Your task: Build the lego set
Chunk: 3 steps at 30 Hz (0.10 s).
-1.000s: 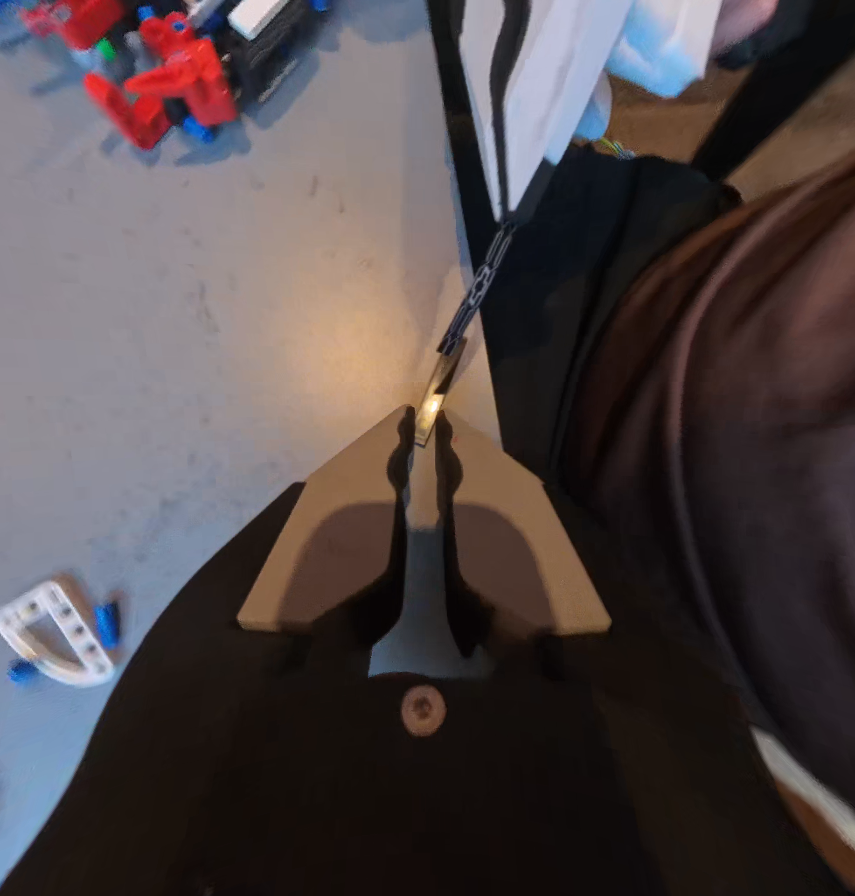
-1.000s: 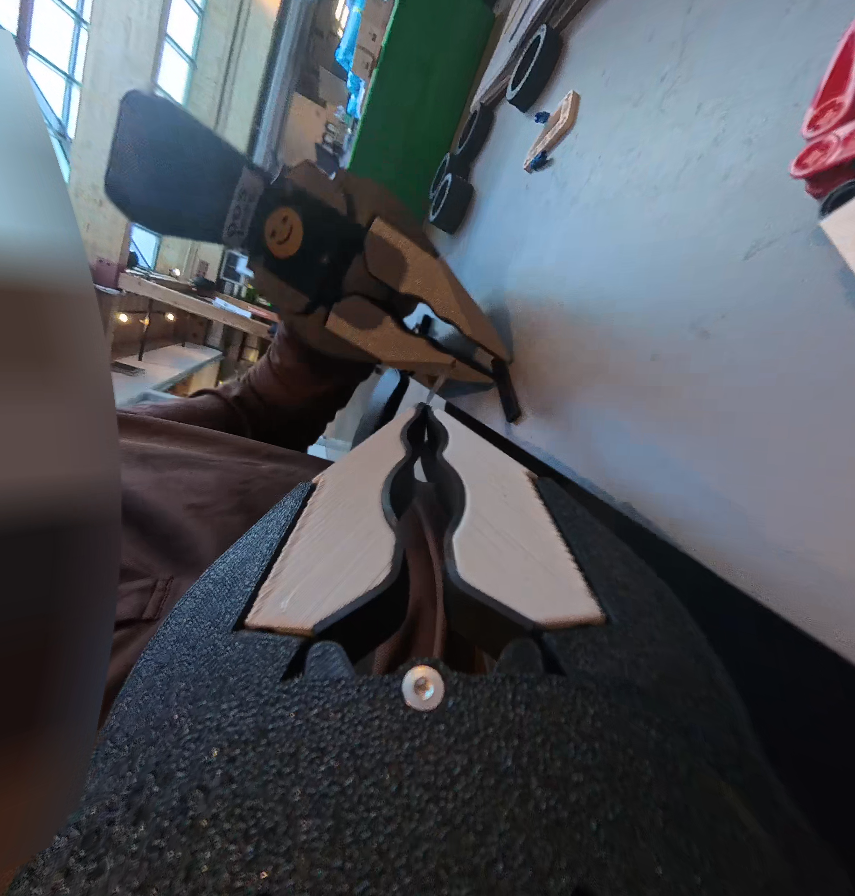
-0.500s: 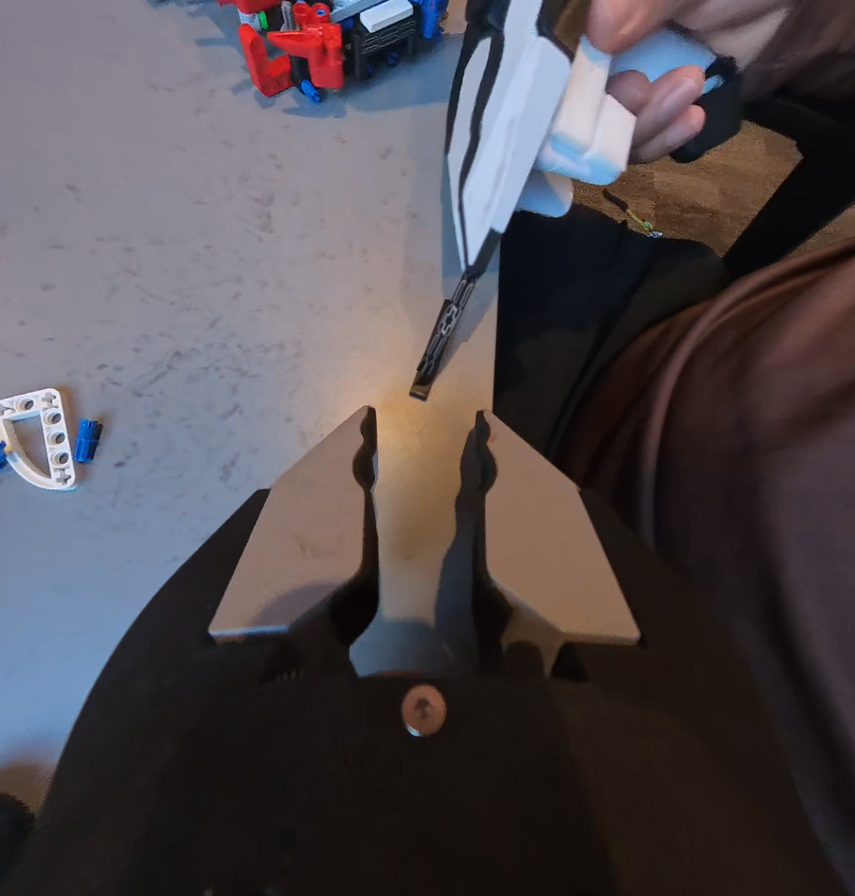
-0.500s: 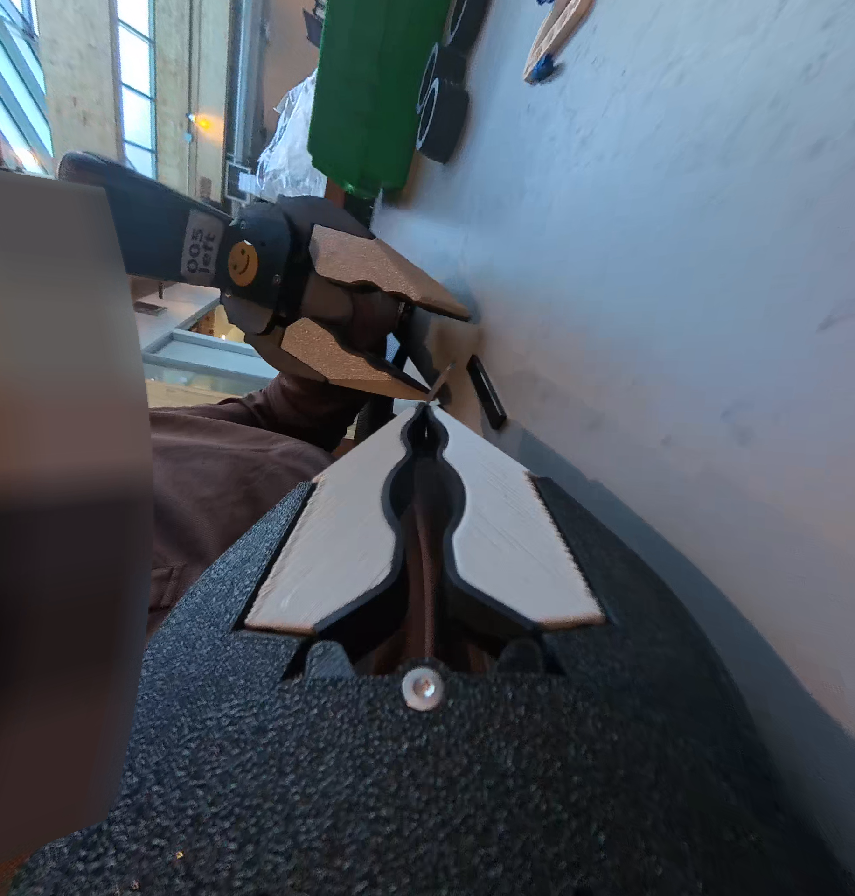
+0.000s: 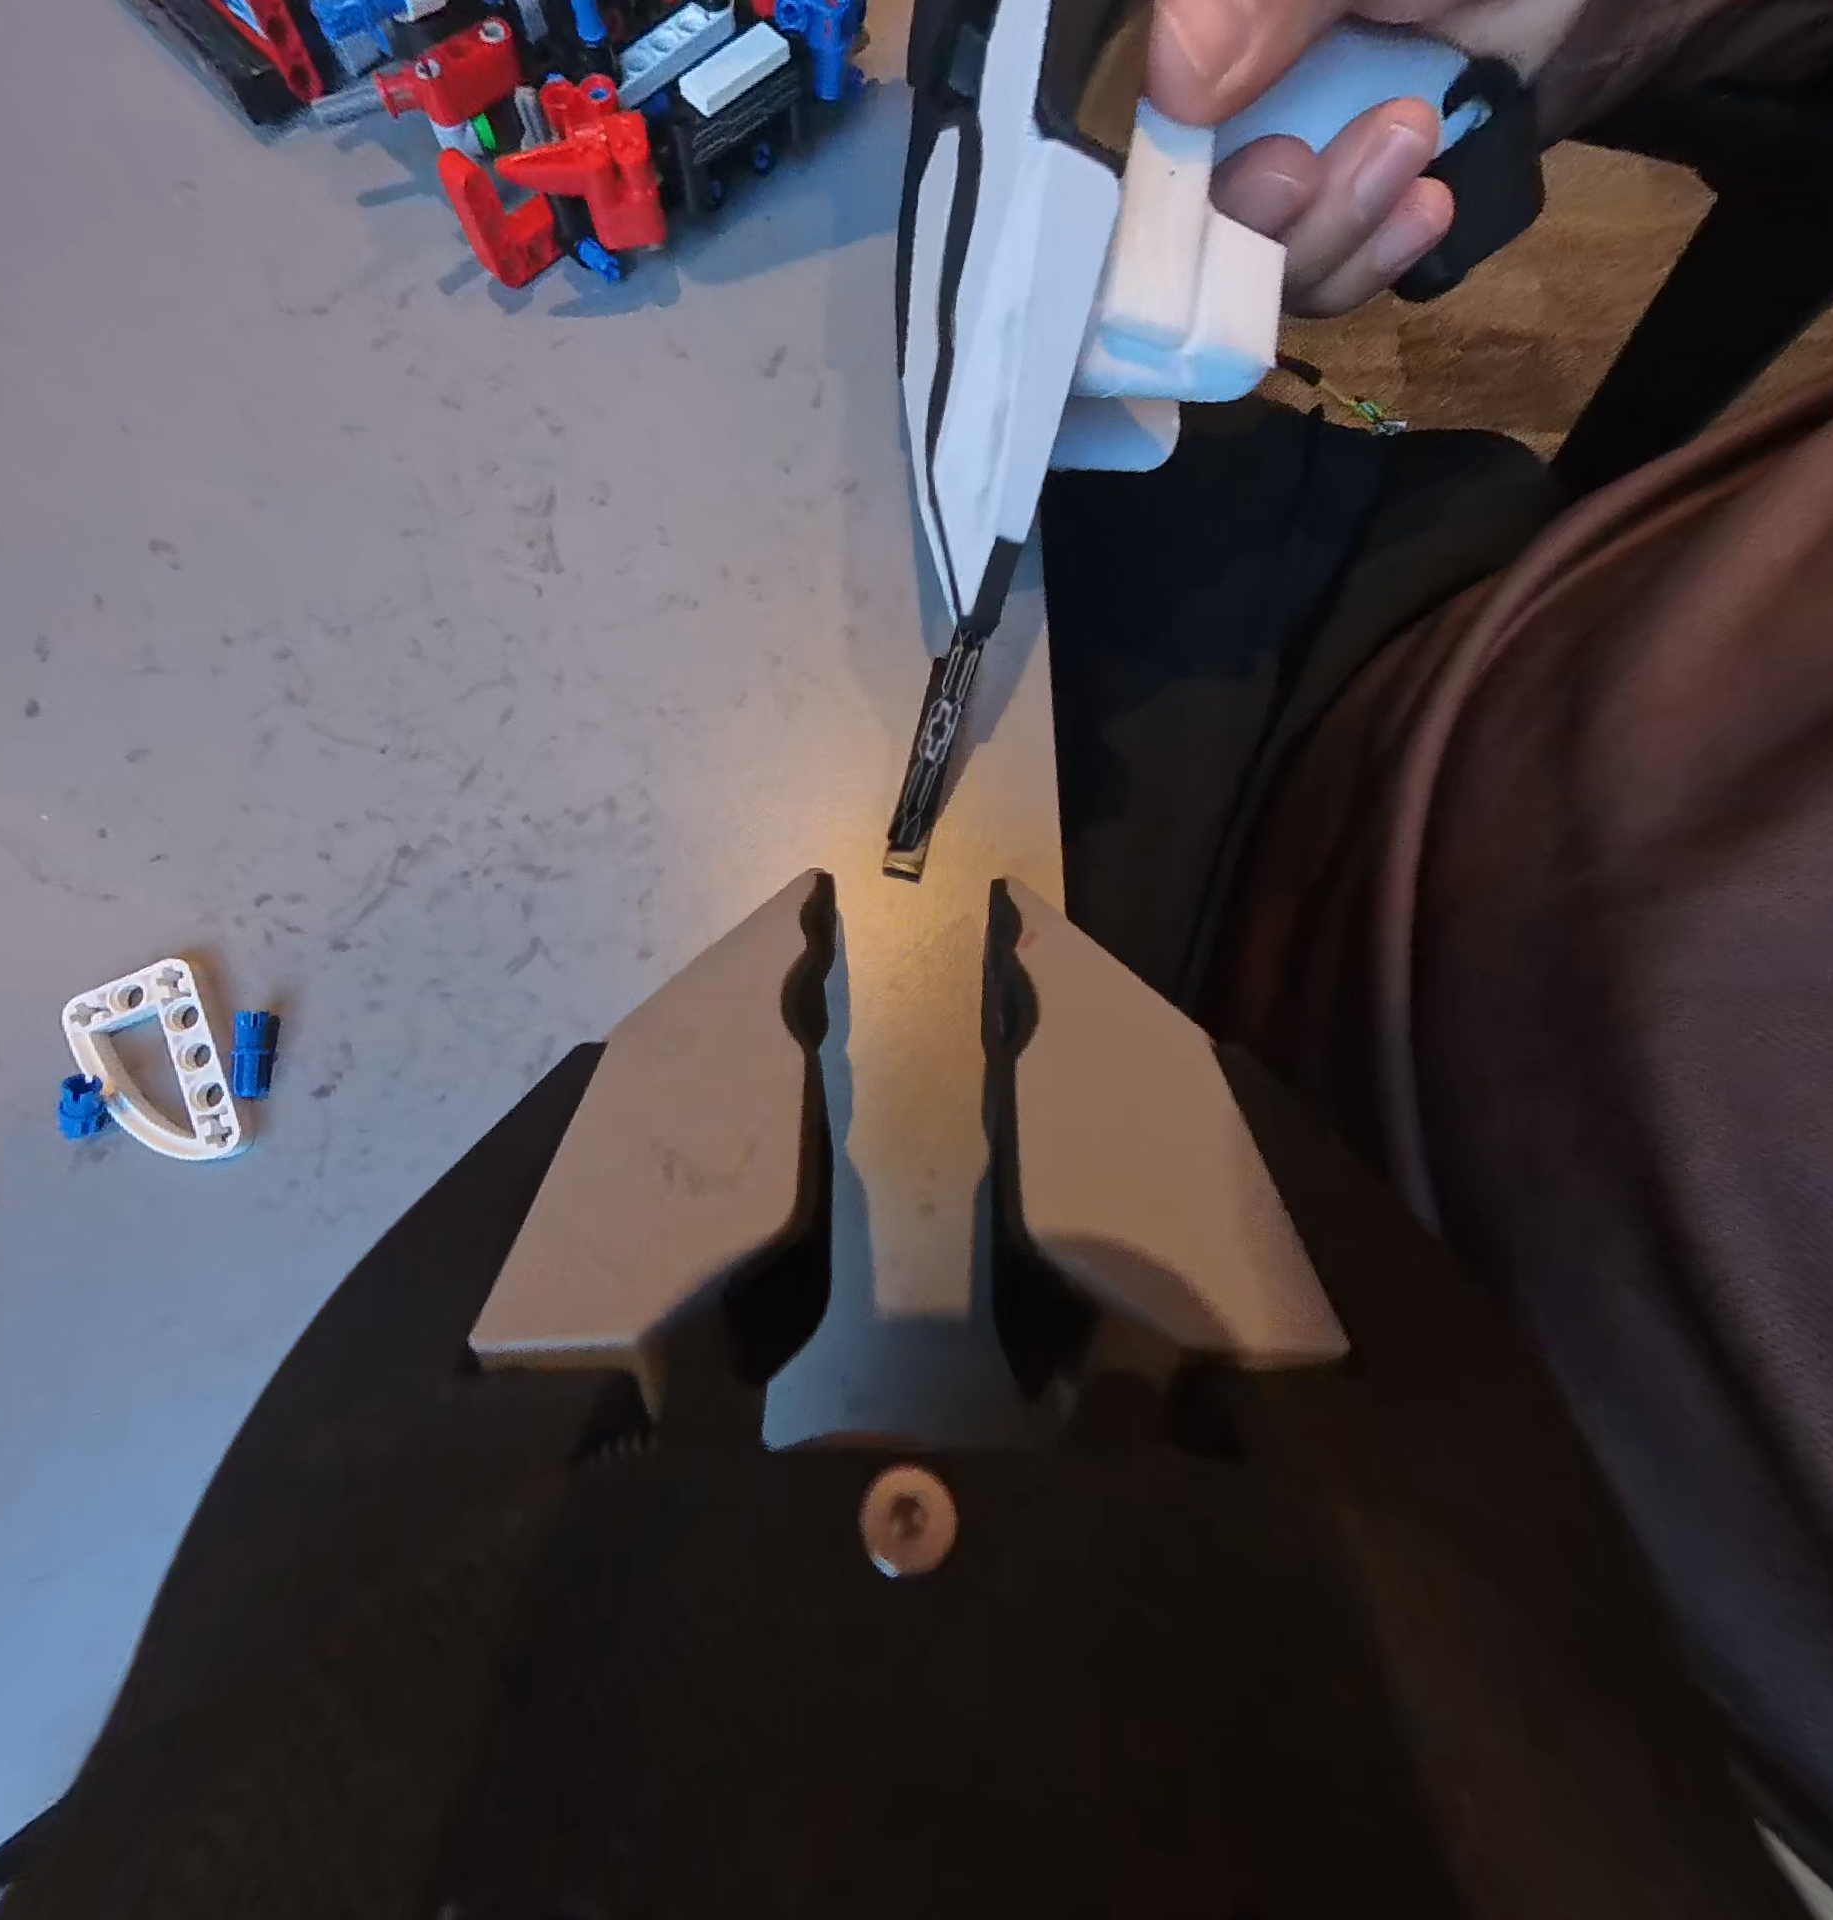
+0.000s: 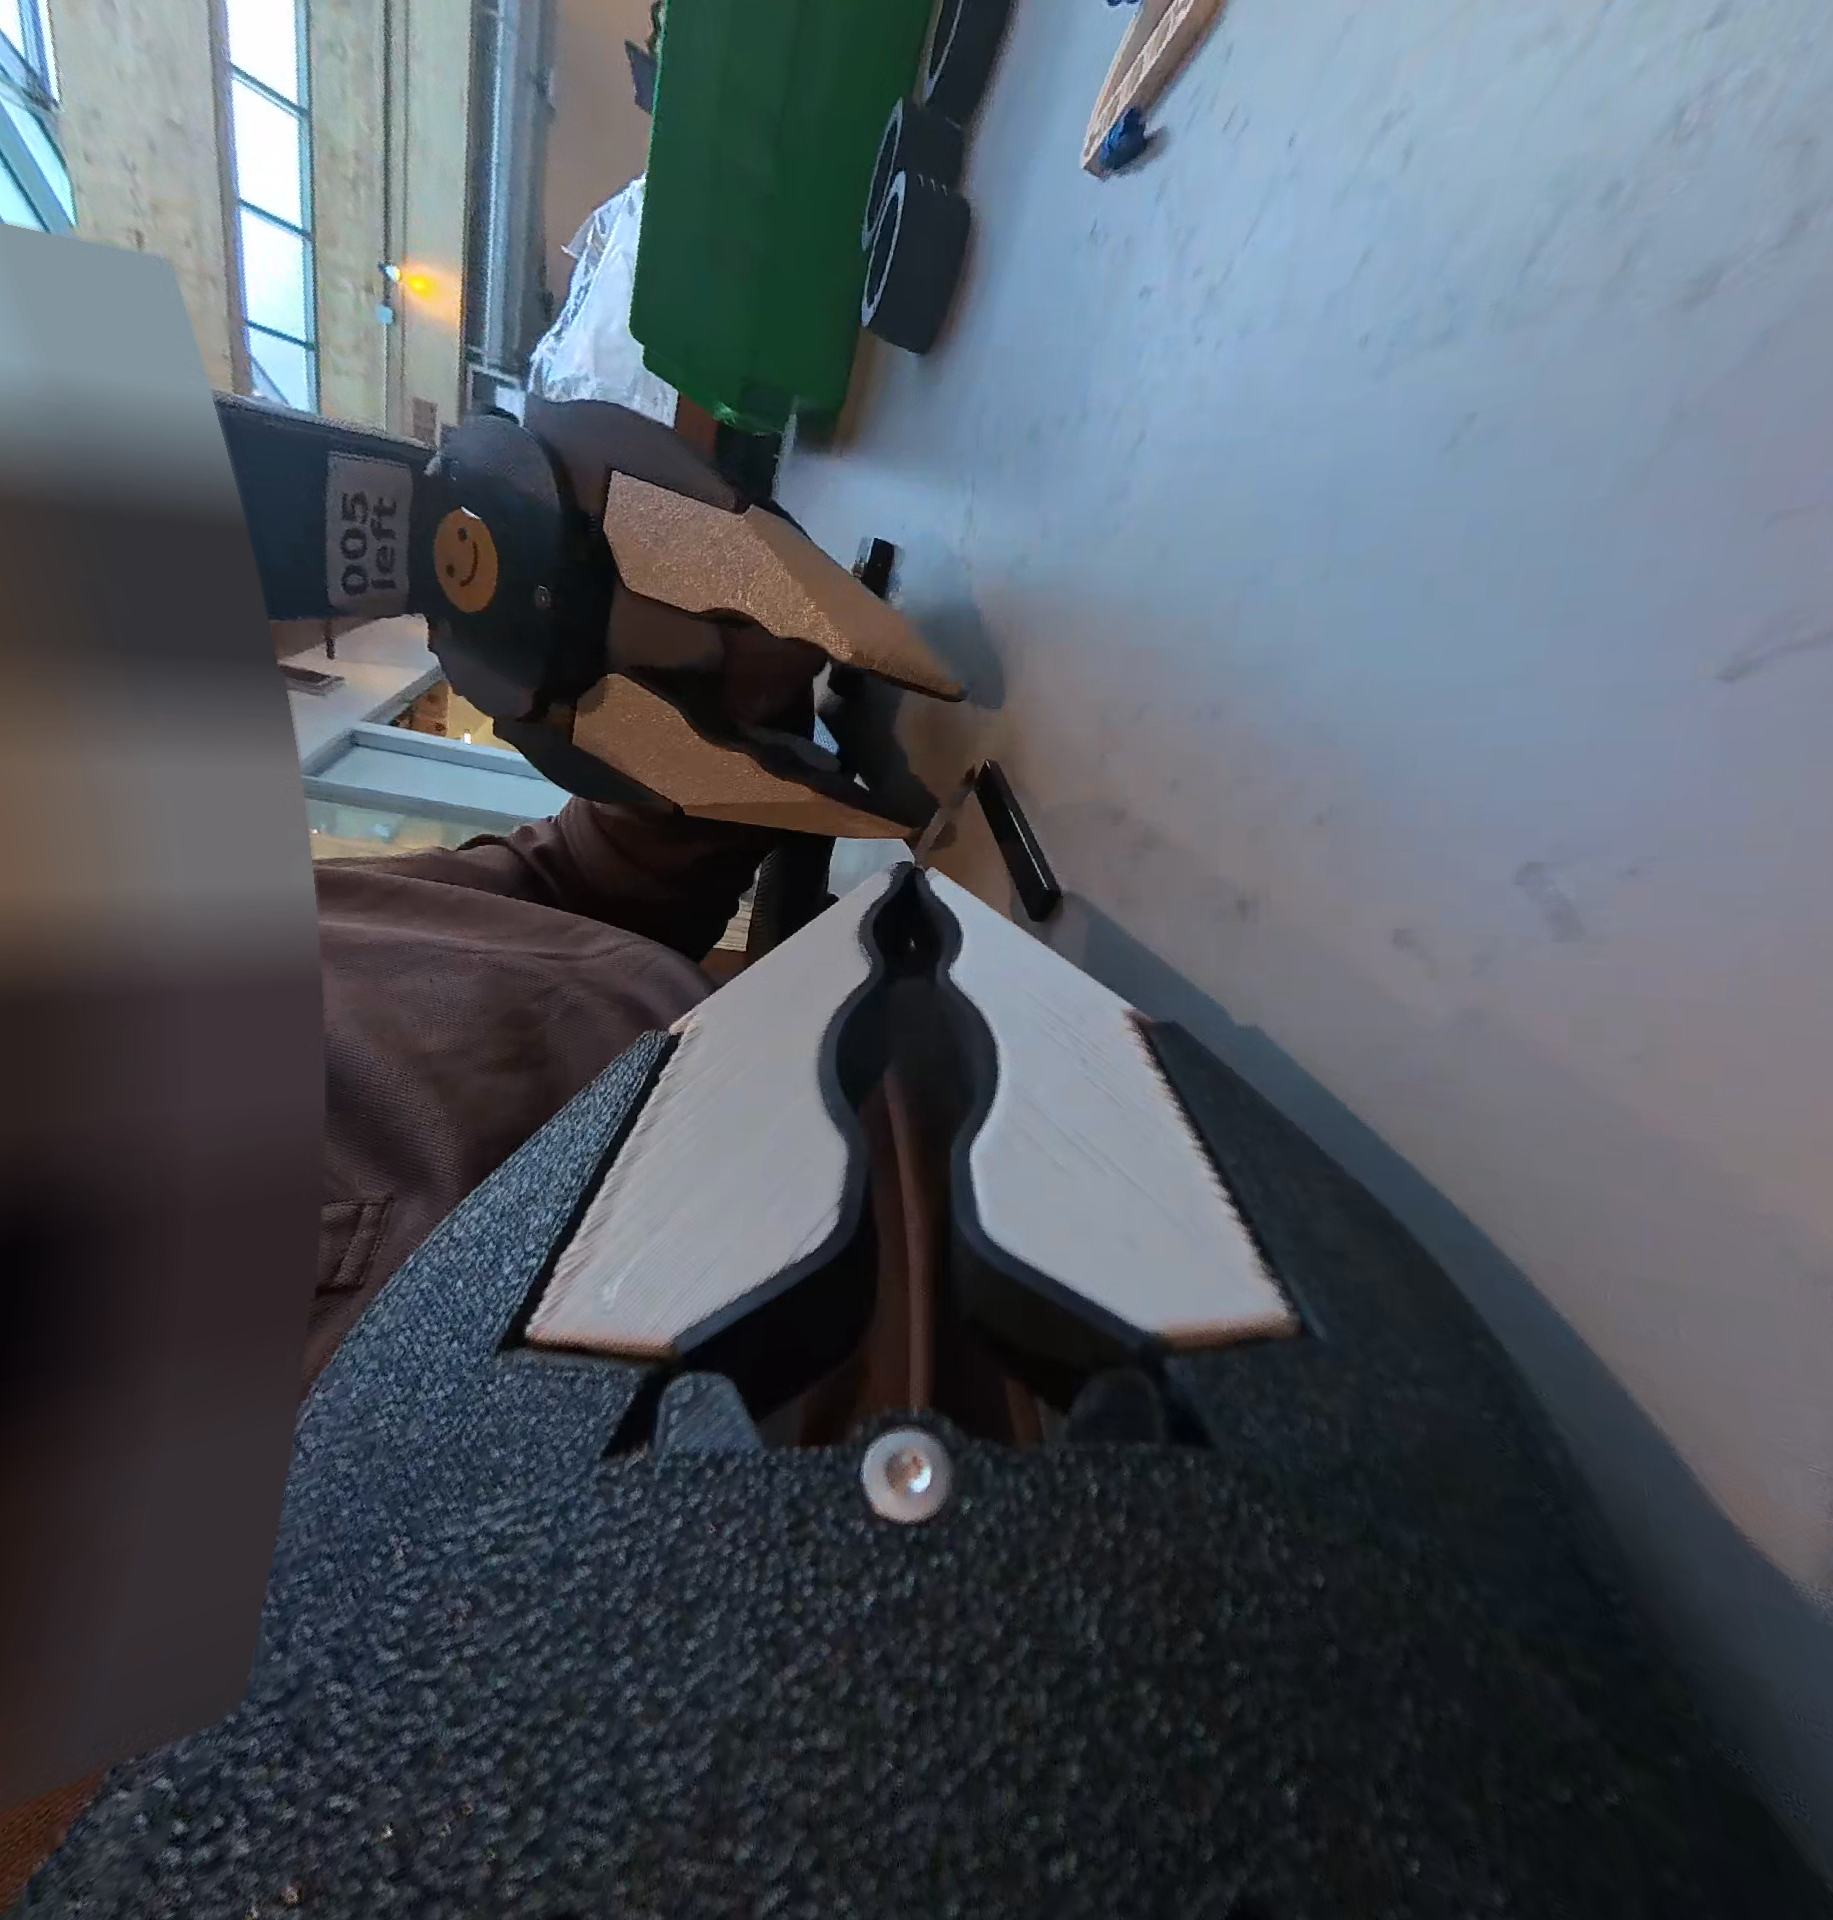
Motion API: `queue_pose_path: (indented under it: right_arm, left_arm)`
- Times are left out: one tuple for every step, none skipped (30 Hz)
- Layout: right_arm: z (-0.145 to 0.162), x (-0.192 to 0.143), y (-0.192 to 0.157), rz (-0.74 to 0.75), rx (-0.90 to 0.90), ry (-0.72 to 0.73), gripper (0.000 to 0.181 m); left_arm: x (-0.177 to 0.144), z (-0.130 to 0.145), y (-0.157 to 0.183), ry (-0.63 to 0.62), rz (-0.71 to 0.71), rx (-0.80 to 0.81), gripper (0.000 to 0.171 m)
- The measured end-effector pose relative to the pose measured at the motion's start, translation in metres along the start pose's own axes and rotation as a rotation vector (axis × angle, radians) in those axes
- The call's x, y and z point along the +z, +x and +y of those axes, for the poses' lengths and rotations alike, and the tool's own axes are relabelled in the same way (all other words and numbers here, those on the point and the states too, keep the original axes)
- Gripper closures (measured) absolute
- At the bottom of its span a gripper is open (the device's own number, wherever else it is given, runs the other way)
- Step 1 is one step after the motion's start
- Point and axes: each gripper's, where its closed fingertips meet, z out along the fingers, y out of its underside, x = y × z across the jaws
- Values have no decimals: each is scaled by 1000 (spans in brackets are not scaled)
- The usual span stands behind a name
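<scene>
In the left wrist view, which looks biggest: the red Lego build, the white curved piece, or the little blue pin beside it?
1. red Lego build, though farther away
2. white curved piece
3. blue pin

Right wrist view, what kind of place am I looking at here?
Probably a workshop or industrial loft: tall paned windows, bare pale walls, another workbench behind, and a grey worktable carrying black tyres.

Two grippers are in view: the left gripper (image 5: pixel 910 894) and the right gripper (image 5: pixel 962 613). On the grey table (image 5: pixel 372 623) there is one red, black and blue lego assembly (image 5: pixel 579 135) at the far edge, one white angled beam (image 5: pixel 159 1060) near the left edge with two blue pins (image 5: pixel 254 1041) beside it, and one flat black patterned strip (image 5: pixel 933 758) near the near edge. At the far end of the table stand two black tyres (image 6: pixel 917 244), one green block (image 6: pixel 766 197) and one wooden piece (image 6: pixel 1151 73).
</scene>
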Motion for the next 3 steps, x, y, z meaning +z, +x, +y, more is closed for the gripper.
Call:
queue_pose_path:
  right_arm:
    - [0,0,-1,-6,1,-2,181]
    - [1,0,-1,-10,2,-3,181]
    - [0,1,-1,-11,2,-3,181]
  left_arm:
    - [0,0,1,-4,2,10,145]
    - [0,0,2,-5,3,18,145]
    - [0,0,3,-6,5,22,145]
